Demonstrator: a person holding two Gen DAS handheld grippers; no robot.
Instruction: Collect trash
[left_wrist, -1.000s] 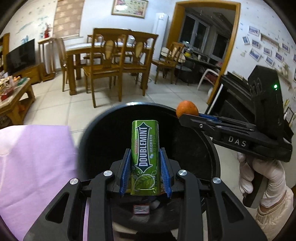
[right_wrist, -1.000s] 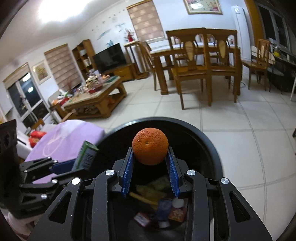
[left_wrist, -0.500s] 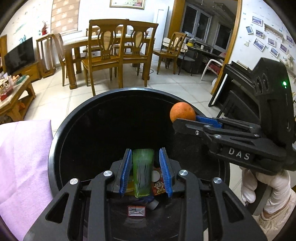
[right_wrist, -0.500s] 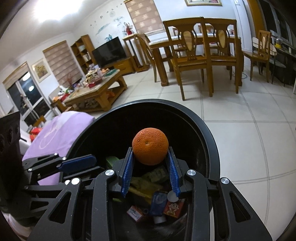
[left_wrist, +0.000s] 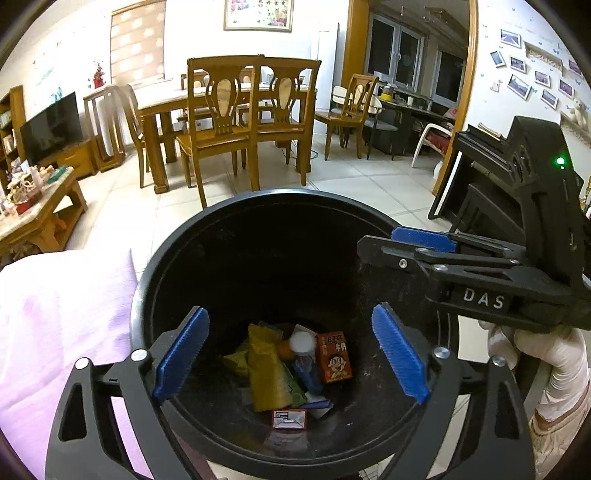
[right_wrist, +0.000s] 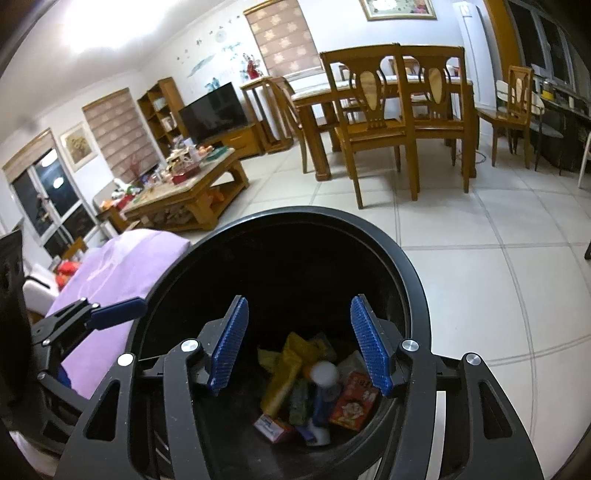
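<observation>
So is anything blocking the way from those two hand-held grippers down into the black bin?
Nothing visible. Both the left hand-held gripper and the right hand-held gripper are opening, empty, over the uncovered black bin.

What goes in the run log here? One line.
left gripper: jaws opening, empty | right gripper: jaws opening, empty | bin: holds trash

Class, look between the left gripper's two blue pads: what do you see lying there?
Nothing is held between the left gripper's opening jaws; in the left wrist view only trash at the bin's bottom shows through the gap.
</observation>
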